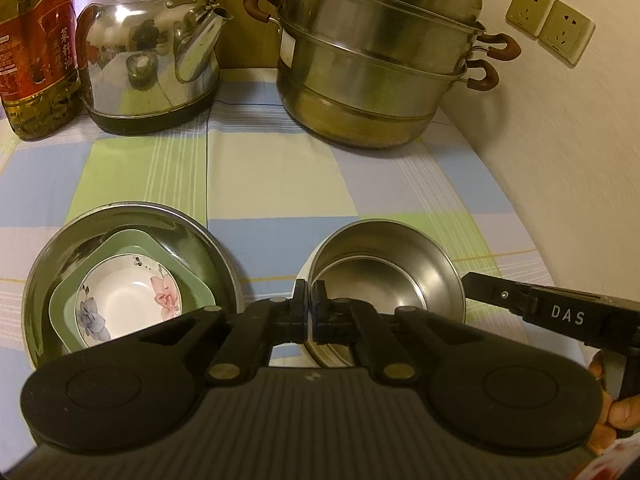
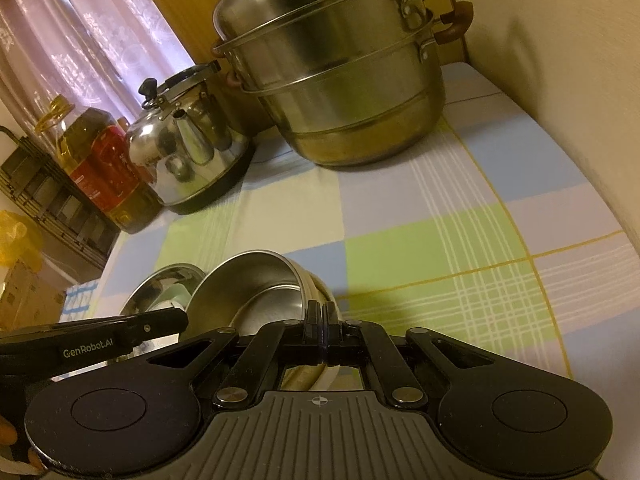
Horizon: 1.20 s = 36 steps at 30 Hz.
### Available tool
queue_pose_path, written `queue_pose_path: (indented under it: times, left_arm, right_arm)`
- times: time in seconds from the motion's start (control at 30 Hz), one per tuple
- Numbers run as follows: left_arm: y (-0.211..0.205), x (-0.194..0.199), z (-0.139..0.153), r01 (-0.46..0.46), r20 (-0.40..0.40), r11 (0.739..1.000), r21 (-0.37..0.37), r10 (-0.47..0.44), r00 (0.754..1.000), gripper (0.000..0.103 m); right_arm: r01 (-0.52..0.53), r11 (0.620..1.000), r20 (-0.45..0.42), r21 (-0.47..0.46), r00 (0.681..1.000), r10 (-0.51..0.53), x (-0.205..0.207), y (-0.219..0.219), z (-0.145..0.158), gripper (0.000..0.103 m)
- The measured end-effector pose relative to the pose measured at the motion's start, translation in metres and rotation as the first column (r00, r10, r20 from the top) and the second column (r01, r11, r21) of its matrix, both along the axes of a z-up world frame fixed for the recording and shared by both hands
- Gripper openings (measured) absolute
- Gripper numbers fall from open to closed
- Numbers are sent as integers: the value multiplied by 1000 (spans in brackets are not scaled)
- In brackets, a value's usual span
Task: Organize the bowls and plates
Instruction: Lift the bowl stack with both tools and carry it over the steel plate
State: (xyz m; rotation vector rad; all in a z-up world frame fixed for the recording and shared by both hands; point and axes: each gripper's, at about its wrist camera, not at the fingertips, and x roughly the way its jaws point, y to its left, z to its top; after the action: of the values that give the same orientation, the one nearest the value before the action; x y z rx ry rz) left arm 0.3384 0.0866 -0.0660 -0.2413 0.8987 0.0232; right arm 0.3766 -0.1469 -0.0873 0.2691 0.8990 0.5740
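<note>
**Nesting bowls beside the steamer pot: partly done**

I see, left of the steamer pot (image 1: 380,52) and nearer me, a steel basin (image 1: 128,276) already holding green (image 1: 132,256) and floral bowls (image 1: 128,300). Both my left hand-held gripper (image 1: 310,308) and right hand-held gripper (image 2: 322,328) pinch the shiny steel bowl's (image 1: 384,276) rim; it remains unstacked, I judge.
</note>
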Motion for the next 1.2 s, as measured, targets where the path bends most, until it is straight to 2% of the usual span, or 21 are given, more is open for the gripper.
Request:
queue_pose_path:
  times: [0.23, 0.3, 0.37, 0.4, 0.43, 0.5, 0.53, 0.57, 0.67, 0.87, 1.03, 1.2]
  left_arm:
    - [2, -2, 1, -19, -2, 1000, -21, 19, 1000, 6]
    - [7, -5, 4, -30, 4, 998, -54, 30, 1000, 14]
    - [11, -7, 7, -48, 8, 995, -84, 49, 999, 35]
    - [13, -8, 8, -53, 14, 994, -92, 54, 998, 36]
    - [13, -8, 9, -54, 17, 994, -96, 56, 998, 36]
    - [13, -8, 8, -53, 11, 994, -95, 54, 998, 36]
    - [12, -7, 6, -52, 5, 994, -95, 53, 999, 36]
    - [11, -6, 4, -52, -3, 994, -95, 52, 999, 36]
    - [8, -3, -5, -53, -31, 993, -108, 50, 998, 36]
    - [3, 4, -20, -59, -71, 994, -96, 52, 996, 35]
    - [-1, 10, -27, -51, -103, 995, -92, 41, 994, 31]
    - [-5, 10, -30, -40, -106, 997, -64, 33, 994, 28]
  right_arm:
    - [19, 1000, -3, 10, 1000, -19, -1, -4, 3, 1]
    - [30, 999, -5, 20, 1000, -30, 0, -7, 5, 1]
    - [42, 999, -15, 34, 999, -41, 2, -10, 9, 1]
    - [46, 998, -15, 40, 999, -46, 3, -12, 11, 2]
    - [44, 998, -11, 42, 999, -44, 4, -11, 13, 6]
    - [42, 998, -2, 46, 999, -42, 4, -11, 15, 27]
    - [42, 998, 2, 48, 999, -42, 4, -10, 16, 42]
    - [38, 998, 7, 48, 999, -38, 4, -8, 16, 45]
    - [10, 999, -1, 31, 1000, -10, 5, 1, 13, 45]
    - [-24, 999, -68, -40, 997, 21, 14, 22, -11, 45]
    - [-27, 999, -100, -41, 995, 23, 19, 27, -22, 44]
    - [-29, 997, -101, -69, 995, 22, 20, 27, -23, 35]
